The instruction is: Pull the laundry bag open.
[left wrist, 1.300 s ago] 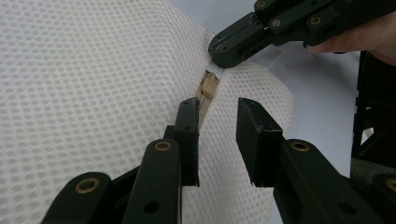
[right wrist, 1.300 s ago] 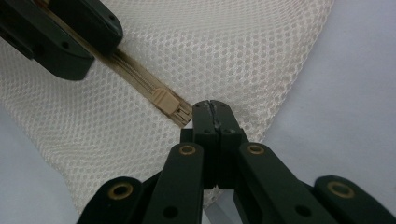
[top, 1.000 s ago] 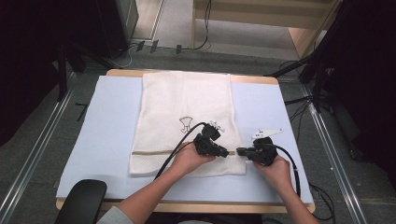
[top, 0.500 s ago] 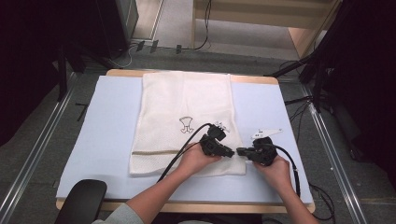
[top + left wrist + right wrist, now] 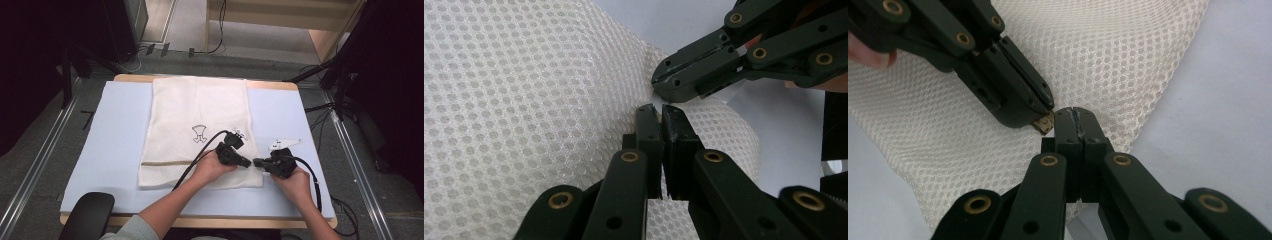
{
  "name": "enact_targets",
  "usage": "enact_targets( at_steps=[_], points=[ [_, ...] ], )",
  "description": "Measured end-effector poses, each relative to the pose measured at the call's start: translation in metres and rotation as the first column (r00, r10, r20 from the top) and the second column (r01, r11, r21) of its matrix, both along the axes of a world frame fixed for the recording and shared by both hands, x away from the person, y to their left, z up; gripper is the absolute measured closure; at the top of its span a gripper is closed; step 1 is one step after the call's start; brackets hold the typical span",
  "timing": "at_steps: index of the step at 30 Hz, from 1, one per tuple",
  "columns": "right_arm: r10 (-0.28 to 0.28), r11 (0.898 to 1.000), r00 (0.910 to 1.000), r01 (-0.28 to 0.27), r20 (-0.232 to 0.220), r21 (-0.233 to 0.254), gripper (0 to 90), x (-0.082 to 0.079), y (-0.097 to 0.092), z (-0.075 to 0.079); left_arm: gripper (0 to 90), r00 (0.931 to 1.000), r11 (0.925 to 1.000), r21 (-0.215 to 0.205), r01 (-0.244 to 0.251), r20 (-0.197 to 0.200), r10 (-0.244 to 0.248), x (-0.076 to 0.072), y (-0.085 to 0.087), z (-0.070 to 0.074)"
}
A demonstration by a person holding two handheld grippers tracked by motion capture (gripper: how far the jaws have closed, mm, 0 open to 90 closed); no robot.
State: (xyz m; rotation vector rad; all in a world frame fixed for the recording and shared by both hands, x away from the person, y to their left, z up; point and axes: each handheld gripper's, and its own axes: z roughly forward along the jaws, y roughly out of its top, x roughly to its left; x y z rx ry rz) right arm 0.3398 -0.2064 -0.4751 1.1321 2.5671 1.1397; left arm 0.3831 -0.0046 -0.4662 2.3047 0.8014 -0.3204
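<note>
As the high view has it: mesh bag (image 5: 200,110) lies flat on pale blue mat (image 5: 115,130), long side running far to near, printed emblem (image 5: 199,133) near its middle.
Location of work: near right corner of the bag, where both tongs meet tip to tip.
Left gripper (image 5: 248,163): reaches in from the left, cable trailing back across the bag.
Right gripper (image 5: 256,162): faces it from the right, just beside the bag's edge.
Left gripper view, bag (image 5: 524,100): the mesh rises in a fold at the corner.
Left gripper (image 5: 660,111): jaws have just been closing and now stand clenched on a small piece at the hem.
Right gripper (image 5: 659,82): clenched, a scrap of white at its tip.
Right gripper view, right gripper (image 5: 1074,114): jaws pressed together at the hem, apparently pinching the mesh bag (image 5: 1108,55).
Left gripper (image 5: 1045,112): grasps a brass tab (image 5: 1044,124), probably the zip pull.
Risk one: the tab is tiny and held at the very tips, so a skewed pull could slip it free.
Risk two: if the right pinch holds little cloth, the bag would drag along rather than unzip.
Risk three: mesh may snag in the slider.
</note>
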Motion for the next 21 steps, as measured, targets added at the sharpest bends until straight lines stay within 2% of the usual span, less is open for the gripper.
enact_targets(
  at_steps=[4, 8, 11, 16, 20, 21],
  points=[
    [0.006, 1.0, 0.9999, -0.006, 0.009, -0.002, 90.0, -0.001, 0.001, 0.0, 89.0, 0.9995, 0.9999, -0.011, -0.006, -0.03, 0.005, 0.002, 0.002, 0.0],
    [0.013, 1.0, 0.9996, -0.013, 0.024, -0.007, 90.0, -0.002, 0.001, -0.001, 89.1, 0.9989, 0.9998, -0.007, -0.02, -0.042, 0.019, 0.005, 0.013, 0.004],
    [0.013, 1.0, 0.9997, -0.013, 0.02, -0.002, 90.0, -0.002, 0.001, -0.001, 89.1, 0.9996, 0.9999, 0.002, -0.011, -0.027, 0.011, 0.001, 0.018, 0.008],
    [0.013, 1.0, 0.9998, -0.013, 0.017, 0.006, 90.0, -0.001, 0.0, -0.002, 89.1, 0.9986, 0.9996, -0.009, -0.025, -0.047, 0.025, 0.002, 0.033, 0.011],
    [0.003, 1.0, 1.0, -0.003, 0.004, 0.014, 90.0, -0.001, 0.0, -0.002, 89.1, 0.999, 0.9995, -0.02, -0.025, -0.038, 0.024, -0.002, 0.047, 0.017],
    [0.004, 1.0, 1.0, -0.004, 0.004, 0.015, 90.0, -0.001, 0.0, -0.002, 89.1, 0.9985, 0.9992, -0.029, -0.028, -0.048, 0.027, -0.002, 0.049, 0.019]
  ],
)
